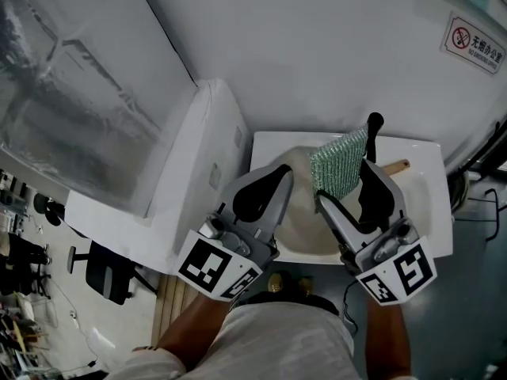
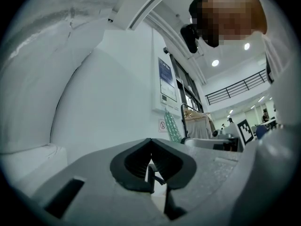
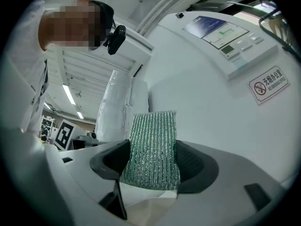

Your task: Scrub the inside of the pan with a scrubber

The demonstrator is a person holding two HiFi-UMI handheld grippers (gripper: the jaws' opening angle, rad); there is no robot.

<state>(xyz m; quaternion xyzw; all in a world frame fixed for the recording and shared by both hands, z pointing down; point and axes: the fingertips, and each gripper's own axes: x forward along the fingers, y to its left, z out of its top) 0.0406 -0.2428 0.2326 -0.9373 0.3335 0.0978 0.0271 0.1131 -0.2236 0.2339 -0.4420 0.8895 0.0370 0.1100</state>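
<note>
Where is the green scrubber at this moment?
The scrubber is right of centre in the head view, clamped in the right gripper, over the pan.

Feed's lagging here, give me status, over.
Left tool shut, empty. Right tool shut on green mesh scrubber, held off cream pan with wooden handle. Nothing blocking seen.

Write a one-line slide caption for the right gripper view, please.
Right hand-held gripper clamps a green, glittery woven scrubber pad upright, before a white wall with a no-smoking sign.
</note>
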